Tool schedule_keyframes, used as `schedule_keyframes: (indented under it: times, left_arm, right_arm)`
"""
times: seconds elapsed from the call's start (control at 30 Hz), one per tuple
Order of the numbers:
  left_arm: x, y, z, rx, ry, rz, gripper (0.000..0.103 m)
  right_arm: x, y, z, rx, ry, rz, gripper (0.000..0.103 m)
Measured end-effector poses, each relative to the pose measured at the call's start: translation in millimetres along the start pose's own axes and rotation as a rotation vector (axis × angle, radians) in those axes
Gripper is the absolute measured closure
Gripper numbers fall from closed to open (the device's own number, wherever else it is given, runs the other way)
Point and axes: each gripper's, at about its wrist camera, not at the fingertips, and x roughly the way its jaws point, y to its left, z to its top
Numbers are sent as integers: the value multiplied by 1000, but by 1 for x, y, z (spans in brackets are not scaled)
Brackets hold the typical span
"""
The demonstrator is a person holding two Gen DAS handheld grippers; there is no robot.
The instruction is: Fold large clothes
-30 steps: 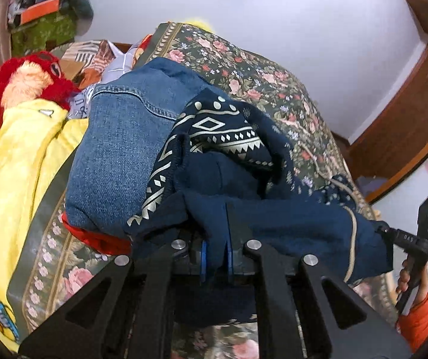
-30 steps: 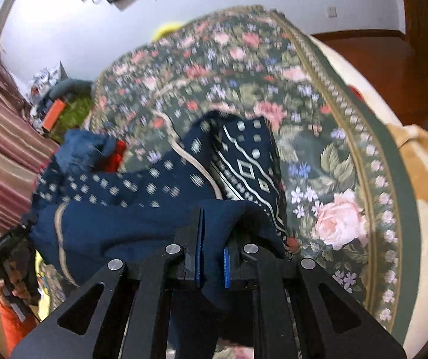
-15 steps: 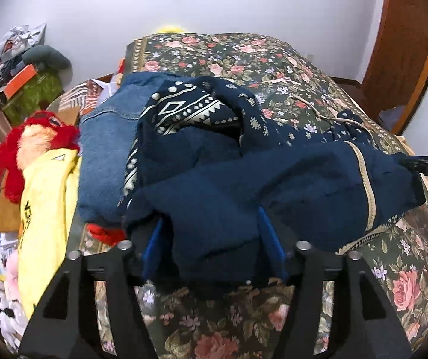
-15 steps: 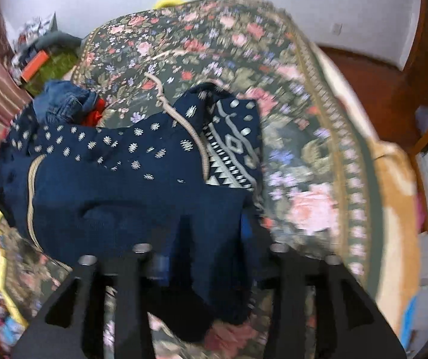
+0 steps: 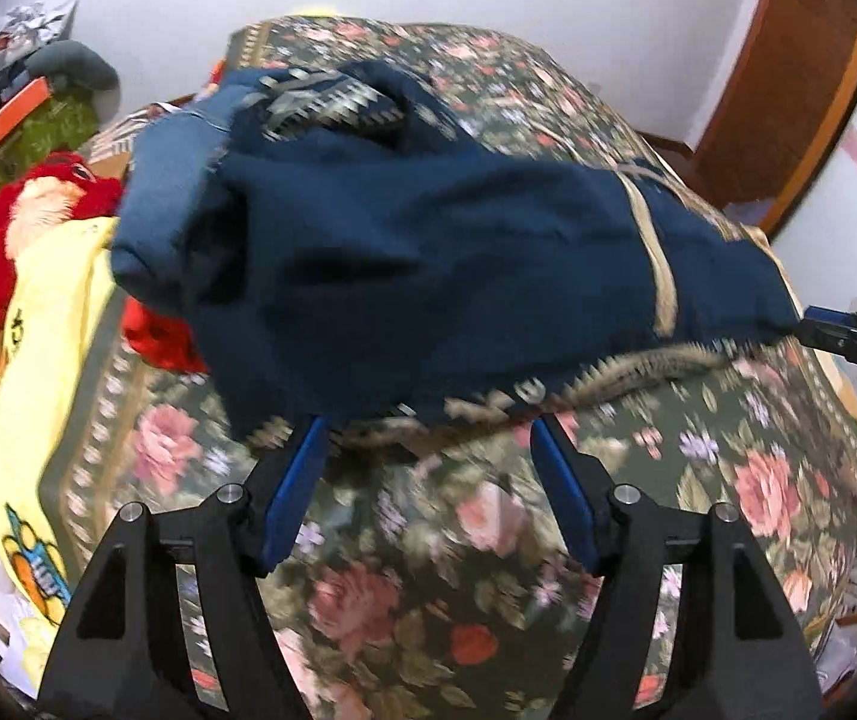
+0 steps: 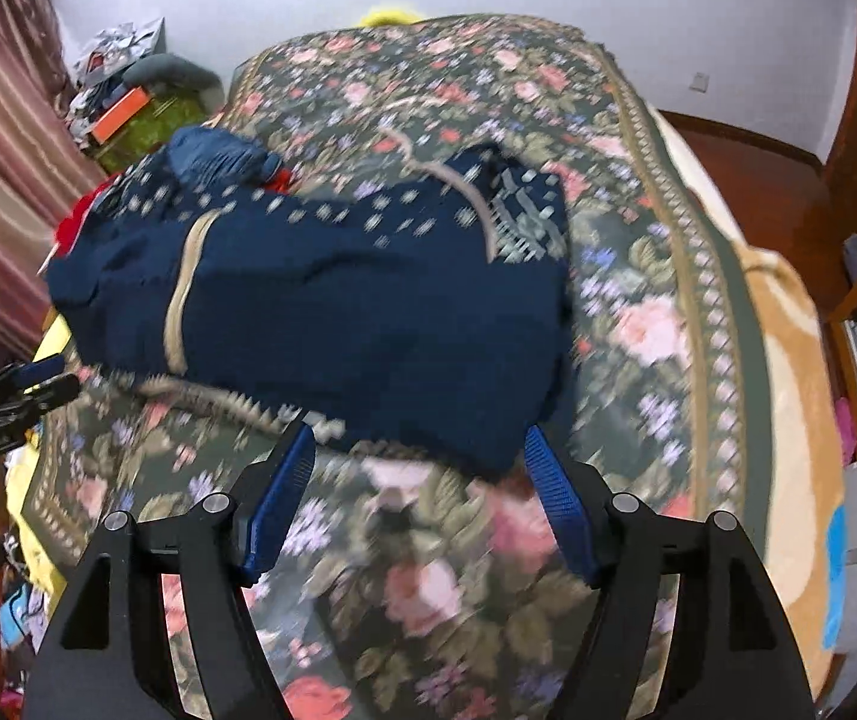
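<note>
While both my claws hang over the floral bedspread [image 5: 404,588], the navy garment [image 5: 458,276] lies just ahead of them, its long axis running across from one claw to the other. At the far left sit a red plush toy [image 5: 26,222] and a yellow cloth [image 5: 44,360]. My left gripper [image 5: 428,468] stands wide, holding nothing, its blue pads just short of the hem. My right gripper [image 6: 422,474] is opening, also empty, the cloth's near edge just past its tips. Each claw is nearest its own end. The fabric looks soft, thick and matte, with a tan stripe [image 6: 179,294] and a pale zigzag-patterned border.
</note>
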Motion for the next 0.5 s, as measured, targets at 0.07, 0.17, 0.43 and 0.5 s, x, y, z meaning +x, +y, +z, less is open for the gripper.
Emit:
schedule_keyframes:
  times: [0.07,0.17,0.43,0.5]
  left_arm:
    - [4,-11,-4,11,9,-10,34]
    - [7,-25,-5,27,16,-30,34]
    - [23,-52,15,123,-33,74,34]
    - [31,-53,18,135,-40,98,34]
  right_arm:
    - [4,8,-6,-14,17,15,34]
    - [11,22,-11,-49,34,21,34]
    - [29,46,0,-102,20,-40,34]
    - [36,48,4,-114,24,-46,34]
